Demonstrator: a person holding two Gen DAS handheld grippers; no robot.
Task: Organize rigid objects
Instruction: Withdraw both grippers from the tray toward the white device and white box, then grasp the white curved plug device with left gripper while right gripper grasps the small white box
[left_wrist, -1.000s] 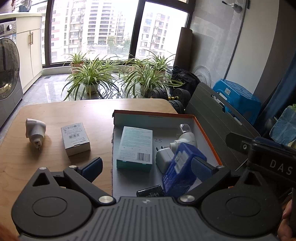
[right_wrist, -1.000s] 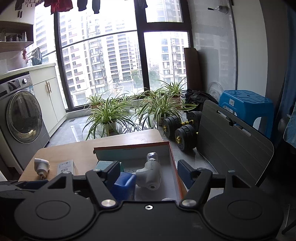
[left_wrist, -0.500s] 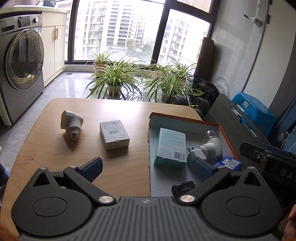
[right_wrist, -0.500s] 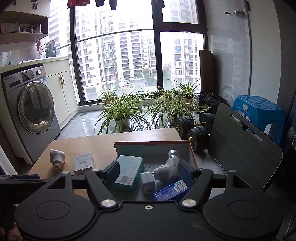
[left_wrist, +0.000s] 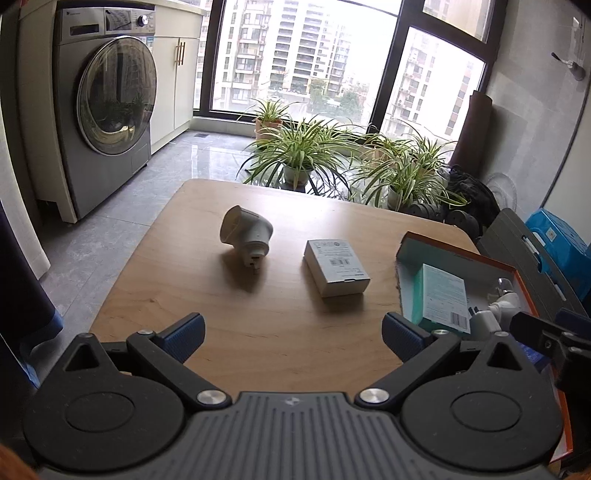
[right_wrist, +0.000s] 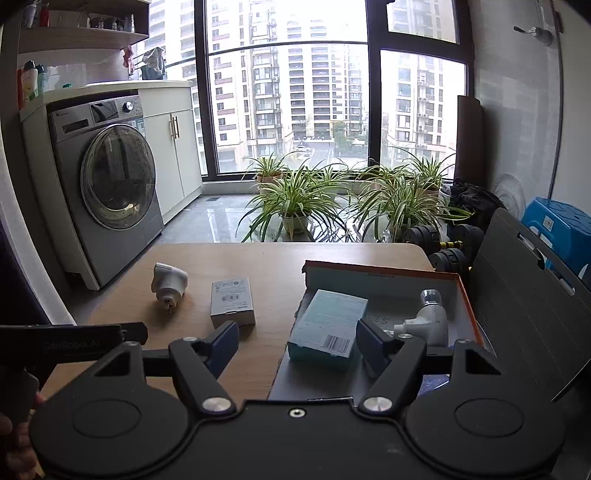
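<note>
On the wooden table (left_wrist: 258, 317) lie a white plug adapter (left_wrist: 246, 230) and a small grey box (left_wrist: 337, 266). At the right stands an orange-rimmed cardboard tray (left_wrist: 458, 254) holding a teal box (left_wrist: 441, 297) and a white fitting (left_wrist: 498, 306). My left gripper (left_wrist: 293, 332) hovers open and empty over the near table edge, short of the grey box. In the right wrist view the adapter (right_wrist: 168, 282), grey box (right_wrist: 232, 301), tray (right_wrist: 384, 275), teal box (right_wrist: 328, 325) and white fitting (right_wrist: 428, 319) show. My right gripper (right_wrist: 297, 343) is open and empty, near the tray's left edge.
A washing machine (right_wrist: 107, 184) stands left of the table. Potted spider plants (right_wrist: 299, 199) line the window behind. Dumbbells (right_wrist: 447, 247), a dark folded board (right_wrist: 524, 295) and a blue stool (right_wrist: 561, 229) crowd the floor at the right.
Both grippers have swung left: the tray slid toward the right in both views, and the adapter and grey box moved toward centre. Both stayed open and empty.
</note>
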